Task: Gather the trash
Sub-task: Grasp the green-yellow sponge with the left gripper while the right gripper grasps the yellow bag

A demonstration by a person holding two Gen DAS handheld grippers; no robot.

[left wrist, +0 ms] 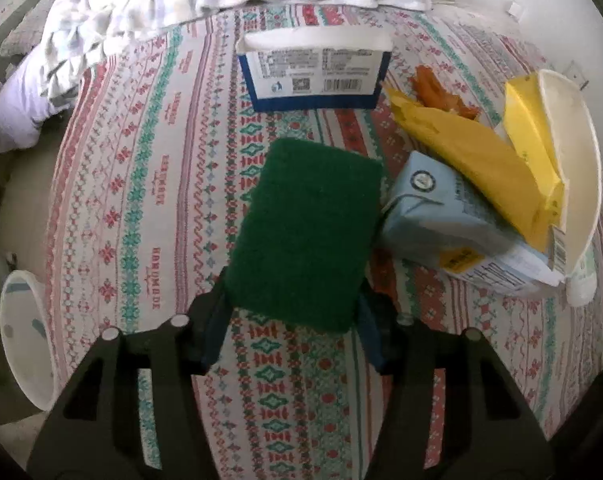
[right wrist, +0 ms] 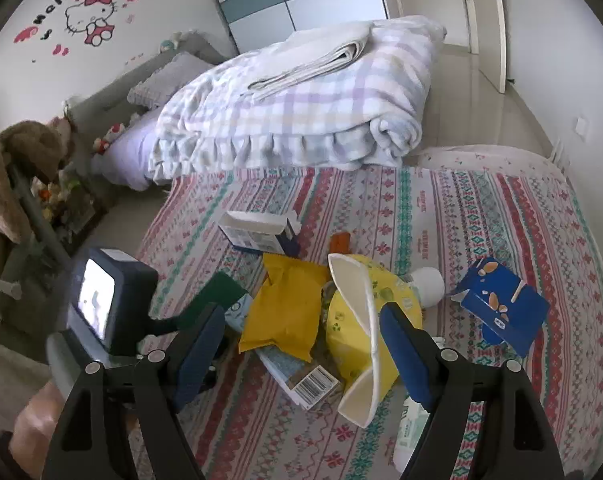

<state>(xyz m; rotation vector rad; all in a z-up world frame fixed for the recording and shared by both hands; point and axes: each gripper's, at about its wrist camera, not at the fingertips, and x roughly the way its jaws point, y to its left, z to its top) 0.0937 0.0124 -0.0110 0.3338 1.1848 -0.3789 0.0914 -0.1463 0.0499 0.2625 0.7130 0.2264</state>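
Left claw (left wrist: pixel 291 312) points steeply down at the bed (left wrist: pixel 149 208), its two pads pinching the near end of a green scouring pad (left wrist: pixel 305 232) from either side. No earlier picture is given for it. Just right of the pad lies a pale blue carton (left wrist: pixel 433 216), touched by a yellow pouch (left wrist: pixel 473 164) that leans across it. A white bowl (left wrist: pixel 577 184) on its side stands at the far right, with yellow wrapping inside it. Beyond the pad, a blue-and-white box (left wrist: pixel 315 72) sits upright on the patterned bed cover, and an orange wrapper (left wrist: pixel 437 88) lies right of it.

Right claw (right wrist: pixel 301 352) hangs spread above the heap, holding nothing, with the bowl's rim (right wrist: pixel 365 344) between its pads but untouched. A dark blue carton (right wrist: pixel 501 312) lies to the right, well apart from the green pad. A folded checked blanket (right wrist: pixel 301 108) covers the far end of the bed.
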